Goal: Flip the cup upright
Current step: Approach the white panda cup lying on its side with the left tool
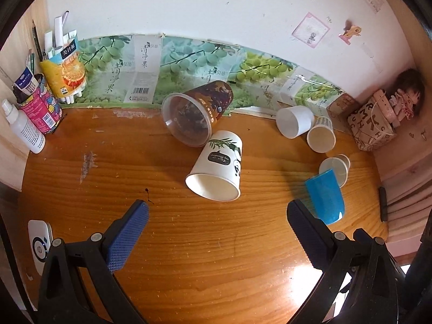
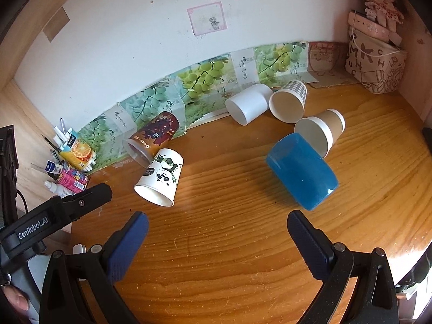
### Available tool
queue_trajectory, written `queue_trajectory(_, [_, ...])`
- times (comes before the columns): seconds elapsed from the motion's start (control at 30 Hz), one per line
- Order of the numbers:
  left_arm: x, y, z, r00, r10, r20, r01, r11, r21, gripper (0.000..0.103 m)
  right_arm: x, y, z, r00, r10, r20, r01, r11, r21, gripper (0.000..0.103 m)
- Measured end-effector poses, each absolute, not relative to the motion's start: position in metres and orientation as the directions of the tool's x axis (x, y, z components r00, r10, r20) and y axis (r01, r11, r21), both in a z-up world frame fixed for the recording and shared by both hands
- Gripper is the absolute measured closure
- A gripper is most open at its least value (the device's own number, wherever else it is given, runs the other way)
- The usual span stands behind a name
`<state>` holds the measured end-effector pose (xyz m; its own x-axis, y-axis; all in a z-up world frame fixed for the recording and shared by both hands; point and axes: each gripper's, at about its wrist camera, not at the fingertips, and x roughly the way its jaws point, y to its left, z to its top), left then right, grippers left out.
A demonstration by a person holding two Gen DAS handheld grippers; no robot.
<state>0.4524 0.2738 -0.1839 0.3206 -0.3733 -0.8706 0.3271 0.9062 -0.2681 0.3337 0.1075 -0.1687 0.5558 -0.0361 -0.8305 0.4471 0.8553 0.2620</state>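
Six cups lie on sides on wooden desk (image 1: 67,189). Panda cup (image 1: 216,166) centre, mouth facing near, touching brown cup (image 1: 199,110) behind it. Blue cup (image 2: 302,171) right, kraft cup (image 2: 321,132) just behind it. White cup (image 2: 249,104) and checked cup (image 2: 289,101) far right by wall. Left gripper (image 1: 216,212) spread wide, empty. Right gripper (image 2: 217,222) spread wide, empty, near blue cup.

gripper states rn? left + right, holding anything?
Left gripper: open, holding nothing, above the wooden desk.
Right gripper: open, holding nothing; blue cup lies ahead, untouched.
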Motion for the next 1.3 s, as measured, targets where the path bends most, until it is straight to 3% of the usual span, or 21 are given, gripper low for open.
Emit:
queue_trajectory(0.67, [0.497, 0.246, -0.249, 0.227, -0.384, -0.895, 0.329, 0.895, -0.3, 0.004, 0.355, 0.117, -0.223, 0.482, 0.011, -0.876, 0.482, 0.832, 0.276, 0.0])
queue_trajectory(1.1, [0.503, 0.245, -0.266, 0.179, -0.396, -0.901, 0.321, 0.889, -0.327, 0.028, 0.354, 0.117, -0.221, 0.479, 0.005, -0.878, 0.482, 0.834, 0.268, 0.0])
queue_trajectory(1.27, [0.5, 0.243, -0.266, 0.186, -0.399, -0.898, 0.348, 0.881, -0.319, 0.028, 0.35, 0.116, -0.222, 0.476, -0.004, -0.879, 0.496, 0.827, 0.265, 0.0])
queue_trajectory(1.3, [0.499, 0.243, -0.266, 0.184, -0.402, -0.897, 0.355, 0.878, -0.321, 0.037, 0.349, 0.116, -0.221, 0.476, -0.006, -0.88, 0.5, 0.825, 0.265, 0.0])
